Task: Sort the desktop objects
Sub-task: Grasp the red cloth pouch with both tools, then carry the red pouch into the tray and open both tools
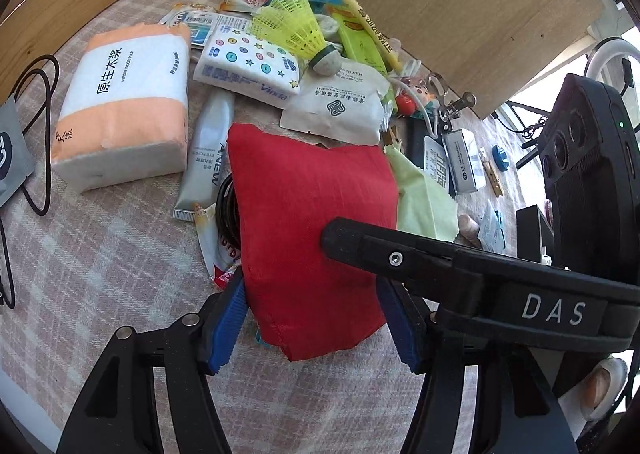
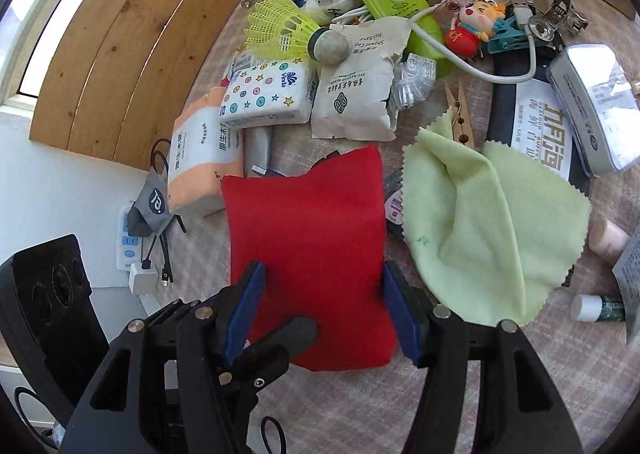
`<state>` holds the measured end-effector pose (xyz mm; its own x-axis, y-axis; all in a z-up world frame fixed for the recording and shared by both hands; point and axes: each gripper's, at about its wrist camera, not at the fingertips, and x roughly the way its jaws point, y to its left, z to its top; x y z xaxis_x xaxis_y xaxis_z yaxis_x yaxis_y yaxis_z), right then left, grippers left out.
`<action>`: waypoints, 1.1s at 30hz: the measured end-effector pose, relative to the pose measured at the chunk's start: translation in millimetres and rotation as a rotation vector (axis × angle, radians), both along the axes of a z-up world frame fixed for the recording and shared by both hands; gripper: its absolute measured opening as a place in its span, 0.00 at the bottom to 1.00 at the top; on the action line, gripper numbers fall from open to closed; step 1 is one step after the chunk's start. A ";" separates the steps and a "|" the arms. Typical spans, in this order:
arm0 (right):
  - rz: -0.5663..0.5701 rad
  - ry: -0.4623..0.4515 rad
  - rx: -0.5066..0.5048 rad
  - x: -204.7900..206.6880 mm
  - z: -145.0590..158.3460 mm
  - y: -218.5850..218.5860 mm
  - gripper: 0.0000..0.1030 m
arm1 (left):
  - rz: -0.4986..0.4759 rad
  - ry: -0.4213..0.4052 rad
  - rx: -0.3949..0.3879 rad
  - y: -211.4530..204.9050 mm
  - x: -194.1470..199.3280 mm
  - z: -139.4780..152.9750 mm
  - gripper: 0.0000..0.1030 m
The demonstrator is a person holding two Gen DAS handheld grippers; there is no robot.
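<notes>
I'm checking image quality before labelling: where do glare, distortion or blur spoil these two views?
Left wrist view: the window at the right edge is blown out, and the wooden board bows from the fisheye. Right wrist view: sun glares off the silver case, and the rim goes dark and soft.

Wooden panels [image 2: 132, 53] — white power strip [image 2: 127, 242]

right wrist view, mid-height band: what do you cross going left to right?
Grey pouch → orange-and-white tissue pack → red cloth pouch → light green cloth → pink tube.
</notes>
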<state>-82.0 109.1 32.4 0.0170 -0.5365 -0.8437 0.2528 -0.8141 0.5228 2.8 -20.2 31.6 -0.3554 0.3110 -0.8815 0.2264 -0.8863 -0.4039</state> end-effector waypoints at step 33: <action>-0.420 0.168 0.006 131.9 86.7 350.2 0.58 | -0.453 0.155 0.063 321.8 26.4 77.6 0.60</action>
